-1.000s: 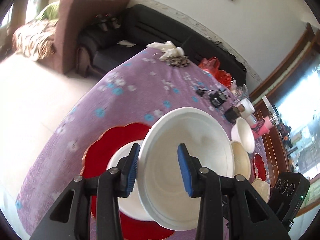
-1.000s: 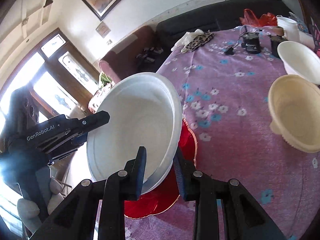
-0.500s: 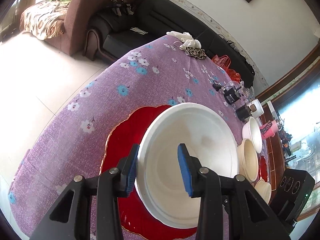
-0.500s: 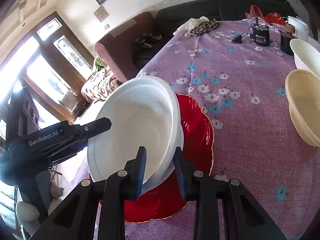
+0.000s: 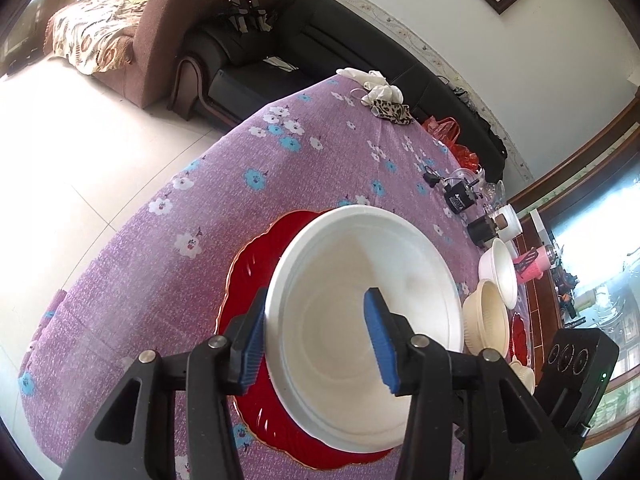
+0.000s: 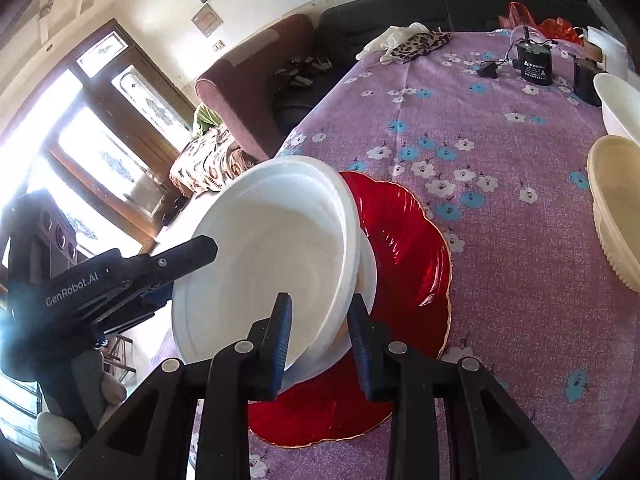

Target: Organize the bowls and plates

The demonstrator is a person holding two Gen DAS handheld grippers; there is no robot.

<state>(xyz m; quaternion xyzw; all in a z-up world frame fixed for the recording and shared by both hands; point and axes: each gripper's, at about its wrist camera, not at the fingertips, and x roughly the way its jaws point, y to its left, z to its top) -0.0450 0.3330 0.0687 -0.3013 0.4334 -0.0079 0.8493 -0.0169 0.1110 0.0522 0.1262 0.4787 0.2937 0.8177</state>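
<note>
A: Where is the big white bowl (image 5: 360,304) against the two grippers?

B: It sits tilted on a smaller white dish (image 6: 366,280), which lies on the red scalloped plate (image 6: 404,248) near the table's (image 5: 328,160) near-left corner. The left gripper (image 5: 316,340) straddles the bowl's near rim, one blue pad outside the wall, the other inside the hollow. The right gripper (image 6: 320,340) straddles the rim on the opposite side.

A: How much room around it?

B: In the left wrist view the red plate lies close to the near edge of the purple flowered cloth, with bare floor (image 5: 60,152) beyond on the left. Toward the far end the cloth is open for a good stretch. On the right a cream ribbed bowl (image 5: 486,320) stands just beside the white bowl's rim, and a white bowl (image 5: 502,272) sits behind that, touching it or nearly so.

A: And the jaws?

B: The left gripper's jaws are opening, the rim between them; the inner pad stands clear of the wall, the outer one is right at the rim. The right gripper is narrowly parted, and its pads look closed on the rim and wall of the big white bowl.
</note>
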